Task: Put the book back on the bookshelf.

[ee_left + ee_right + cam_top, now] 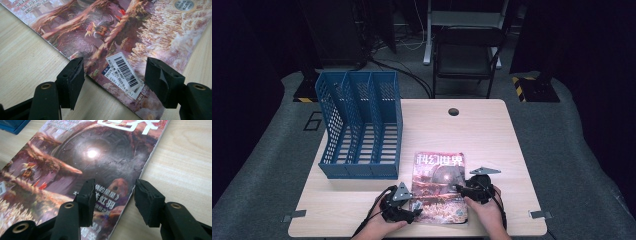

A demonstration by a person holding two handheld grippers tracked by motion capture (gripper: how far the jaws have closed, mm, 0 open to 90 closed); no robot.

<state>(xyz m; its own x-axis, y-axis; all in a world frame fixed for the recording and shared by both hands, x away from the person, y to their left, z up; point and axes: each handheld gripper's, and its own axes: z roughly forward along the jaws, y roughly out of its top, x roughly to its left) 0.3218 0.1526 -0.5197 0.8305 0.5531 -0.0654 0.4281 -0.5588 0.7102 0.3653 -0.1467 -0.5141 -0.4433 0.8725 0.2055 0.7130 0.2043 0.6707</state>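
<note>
- The magazine [440, 186] lies flat on the desk [482, 130], just right of the blue file rack [360, 125], near the desk's front edge.
- The left gripper [113, 75] stands wide over the magazine's left edge by the barcode label [123, 73], gripping nothing.
- The right gripper [113, 200] stands wide astride the magazine's right edge, one jaw over the cover and the other over bare desk, pads not pressing.

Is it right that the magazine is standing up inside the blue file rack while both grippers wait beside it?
Not quite. The magazine is not in the blue file rack; the high view shows it lying flat on the table, right of the rack. The left gripper and right gripper do wait at its edges, jaws open.
</note>
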